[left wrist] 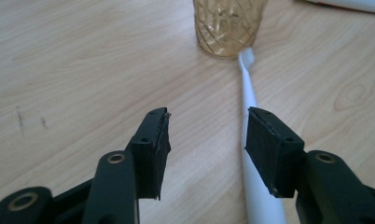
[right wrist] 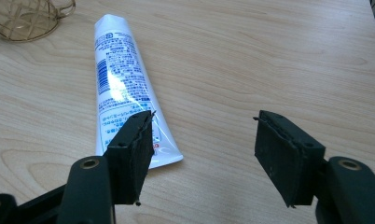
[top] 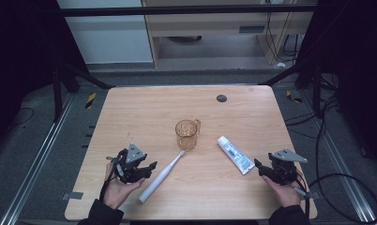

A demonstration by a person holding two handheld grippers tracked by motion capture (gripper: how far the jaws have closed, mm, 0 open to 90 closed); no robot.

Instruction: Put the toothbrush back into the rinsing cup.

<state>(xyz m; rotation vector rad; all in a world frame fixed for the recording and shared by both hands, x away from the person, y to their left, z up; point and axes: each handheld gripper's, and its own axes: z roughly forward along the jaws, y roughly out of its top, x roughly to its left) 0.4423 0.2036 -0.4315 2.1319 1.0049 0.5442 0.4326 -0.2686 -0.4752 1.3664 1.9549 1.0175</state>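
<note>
Toothbrush (top: 160, 176), white, is lying diagonally on the tabletop (top: 144, 108), head touching or just short of the amber cup (top: 187, 134). Left gripper (top: 148, 169) is hovering just left of its handle, jaws standing wide apart and holding nothing; in the left gripper view the toothbrush (left wrist: 255, 154) is running under the right-hand jaw. Toothpaste tube (top: 235, 154), white and blue, is lying flat right of the cup. Right gripper (top: 260, 168) is sitting by the tube's near end, jaws wide, gripping nothing.
</note>
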